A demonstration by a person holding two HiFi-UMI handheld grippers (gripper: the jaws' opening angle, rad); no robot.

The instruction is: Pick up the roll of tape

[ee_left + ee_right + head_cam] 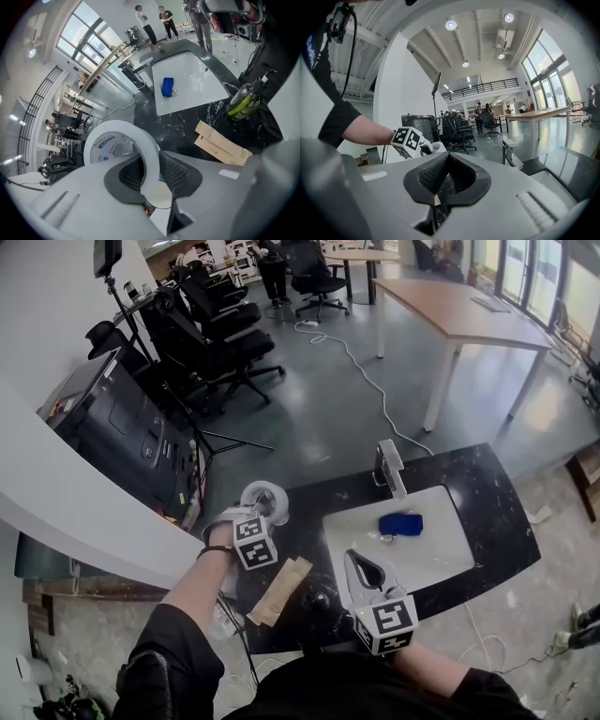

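Observation:
The roll of tape [265, 495] is a wide white ring at the left end of the black counter [487, 486]. My left gripper [263, 513] points steeply down onto it. In the left gripper view the roll's white wall [146, 149] stands between the two ribbed pads, which press it from both sides; part of the ring is hidden behind the jaws of the left gripper [149, 172]. My right gripper [360, 564] hovers over the counter's near edge, apart from the roll, jaws together with nothing in them. The right gripper [440, 183] looks out level toward the left hand.
A white sink [433, 561] holds a blue cloth [400, 523], with a faucet [391, 468] at its far rim. Brown paper sleeves [281, 589] and a green pump bottle [243, 104] lie near the roll. Black office chairs [217, 343] and a tripod stand beyond the counter.

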